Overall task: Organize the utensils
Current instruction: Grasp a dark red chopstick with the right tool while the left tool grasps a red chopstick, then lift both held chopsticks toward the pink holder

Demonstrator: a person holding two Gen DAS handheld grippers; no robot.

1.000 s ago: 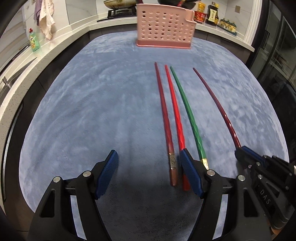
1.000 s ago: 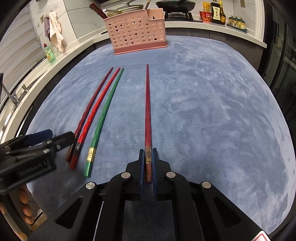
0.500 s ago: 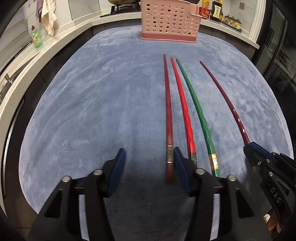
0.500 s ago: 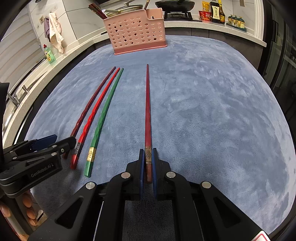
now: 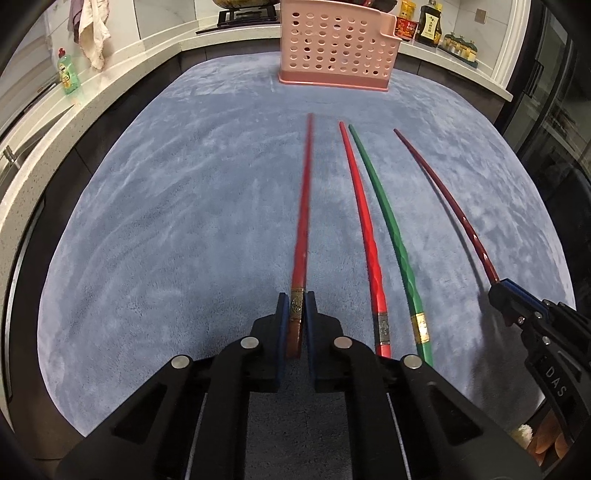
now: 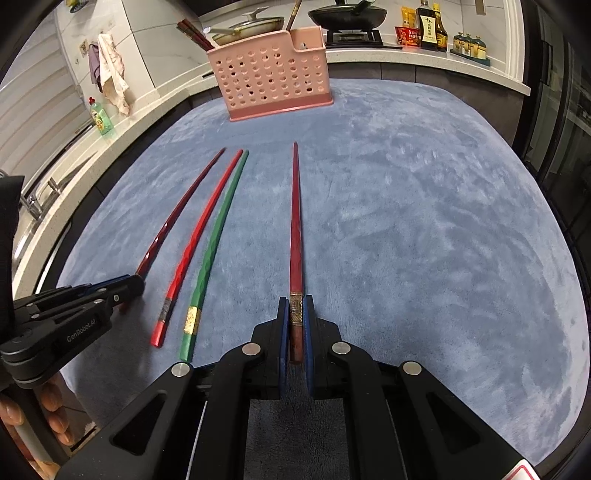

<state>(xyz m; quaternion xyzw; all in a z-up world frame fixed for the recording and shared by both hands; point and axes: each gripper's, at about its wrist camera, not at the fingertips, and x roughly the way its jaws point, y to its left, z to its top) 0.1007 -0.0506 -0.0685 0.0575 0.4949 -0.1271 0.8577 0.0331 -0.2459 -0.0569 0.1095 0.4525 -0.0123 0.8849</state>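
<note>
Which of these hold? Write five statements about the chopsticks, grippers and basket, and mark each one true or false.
1. The left gripper is shut on the leftmost chopstick. True.
2. The right gripper is open and empty. False: its fingers are closed on the rightmost chopstick.
3. The green chopstick lies on the blue mat beside the bright red chopstick. True.
4. The pink basket lies tipped on its side. False: it stands upright at the mat's far end.
5. The basket is empty. False: dark sticks poke out of it.
</note>
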